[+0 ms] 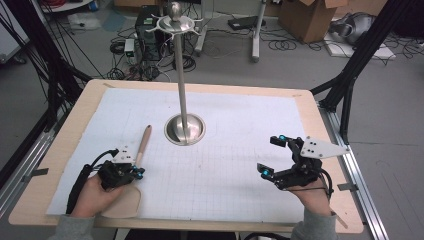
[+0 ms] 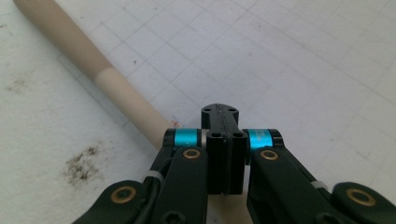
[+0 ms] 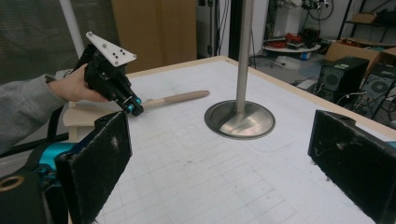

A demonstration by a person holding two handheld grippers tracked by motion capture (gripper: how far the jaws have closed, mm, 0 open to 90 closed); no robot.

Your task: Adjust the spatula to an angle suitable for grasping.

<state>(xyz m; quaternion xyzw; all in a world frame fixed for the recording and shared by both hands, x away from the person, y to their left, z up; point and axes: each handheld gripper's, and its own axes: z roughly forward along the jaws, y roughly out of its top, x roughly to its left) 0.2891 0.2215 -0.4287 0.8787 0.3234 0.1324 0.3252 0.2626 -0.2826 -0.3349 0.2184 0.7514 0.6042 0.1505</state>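
Fingers of your left gripper [image 1: 138, 172] are shut beside the wooden spoon [image 1: 142, 148], right gripper [image 1: 273, 156] open; it looks light, stiff, smooth, so grip mid-handle.

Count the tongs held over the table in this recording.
2. The left tongs sit at the near left, jaws shut beside the wooden paddle's handle. The right tongs sit at the near right, jaws open above the grid mat.

Table [image 1: 60, 150]: grid sheet [image 1: 225, 165], wooden paddle [image 1: 142, 145], stand [image 1: 185, 129].
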